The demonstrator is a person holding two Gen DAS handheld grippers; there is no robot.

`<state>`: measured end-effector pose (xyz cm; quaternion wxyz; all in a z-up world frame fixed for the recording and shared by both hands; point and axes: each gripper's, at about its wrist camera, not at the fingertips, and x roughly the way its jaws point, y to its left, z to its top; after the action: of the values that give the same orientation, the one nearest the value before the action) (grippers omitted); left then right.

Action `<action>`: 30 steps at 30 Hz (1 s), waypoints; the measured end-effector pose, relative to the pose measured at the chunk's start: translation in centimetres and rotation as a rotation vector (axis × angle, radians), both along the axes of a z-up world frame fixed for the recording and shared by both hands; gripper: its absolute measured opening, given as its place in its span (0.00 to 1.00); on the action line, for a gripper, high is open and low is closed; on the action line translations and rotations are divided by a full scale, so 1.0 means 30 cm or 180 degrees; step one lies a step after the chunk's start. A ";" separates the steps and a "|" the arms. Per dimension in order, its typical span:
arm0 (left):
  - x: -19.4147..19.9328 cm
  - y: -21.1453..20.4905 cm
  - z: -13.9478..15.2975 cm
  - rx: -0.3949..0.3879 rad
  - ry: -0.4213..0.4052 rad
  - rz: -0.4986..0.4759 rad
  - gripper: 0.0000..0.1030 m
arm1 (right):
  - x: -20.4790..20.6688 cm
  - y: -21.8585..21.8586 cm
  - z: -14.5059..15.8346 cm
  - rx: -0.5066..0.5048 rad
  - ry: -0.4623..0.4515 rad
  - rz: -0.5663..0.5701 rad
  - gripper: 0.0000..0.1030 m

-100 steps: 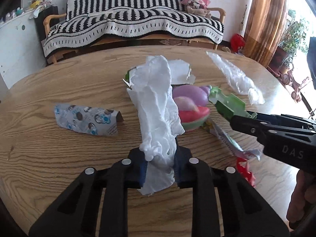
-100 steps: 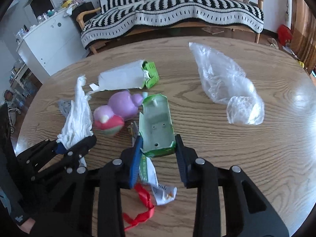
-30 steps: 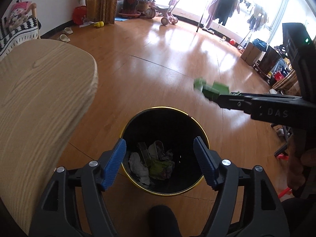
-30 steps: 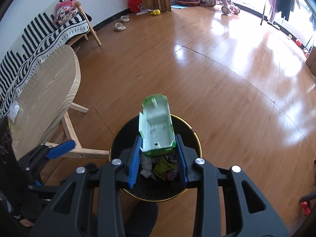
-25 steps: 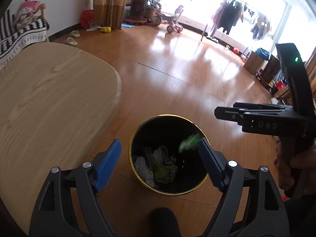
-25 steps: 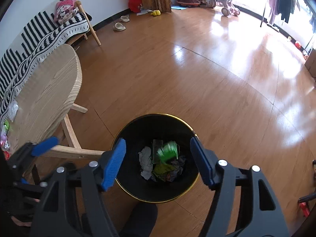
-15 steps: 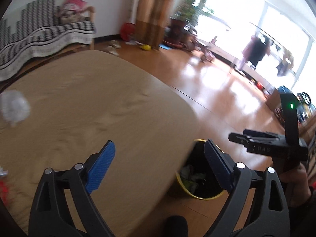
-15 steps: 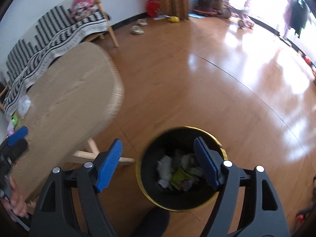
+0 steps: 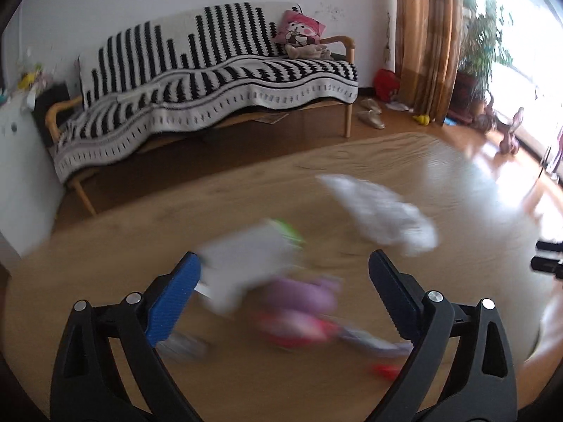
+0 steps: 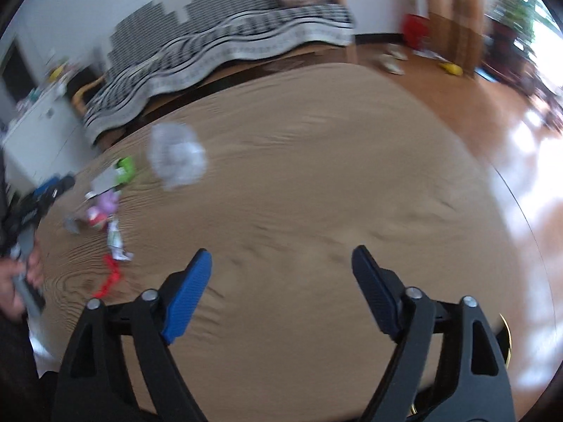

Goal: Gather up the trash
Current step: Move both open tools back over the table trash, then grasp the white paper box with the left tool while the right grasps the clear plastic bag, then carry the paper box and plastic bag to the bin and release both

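Wooden table (image 10: 316, 176): clear bag (image 10: 177, 154), carton (image 9: 246, 260), wrappers (image 10: 115, 239).

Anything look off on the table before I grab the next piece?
Only the expected litter: a clear plastic bag, a white carton, a purple toy and a red ribbon lie scattered on the wooden table. Motion blur hides finer detail.

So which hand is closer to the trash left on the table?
Probably the left. Its gripper hangs opening and empty right over the white carton and purple toy. The right gripper, also opening and empty, faces bare table, with the pile off to its side.
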<state>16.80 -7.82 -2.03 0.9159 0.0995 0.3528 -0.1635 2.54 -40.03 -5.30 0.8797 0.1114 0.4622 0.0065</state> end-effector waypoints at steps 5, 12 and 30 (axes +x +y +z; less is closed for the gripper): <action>0.160 0.072 -0.053 0.0245 0.0153 -0.0389 0.91 | 0.275 0.185 -0.050 -0.0090 0.0053 0.0459 0.80; 0.257 0.022 -0.165 0.0476 0.0499 -0.1174 0.91 | 0.561 0.356 -0.118 -0.0342 0.0061 0.0824 0.80; 0.324 -0.061 -0.204 0.0505 0.0720 -0.1091 0.36 | 0.472 0.301 -0.075 -0.0399 -0.0053 0.0708 0.25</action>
<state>26.53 -9.66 -8.16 0.8186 0.2108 0.4430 -0.2987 16.71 -31.01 -7.55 0.8826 0.0042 0.4639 0.0761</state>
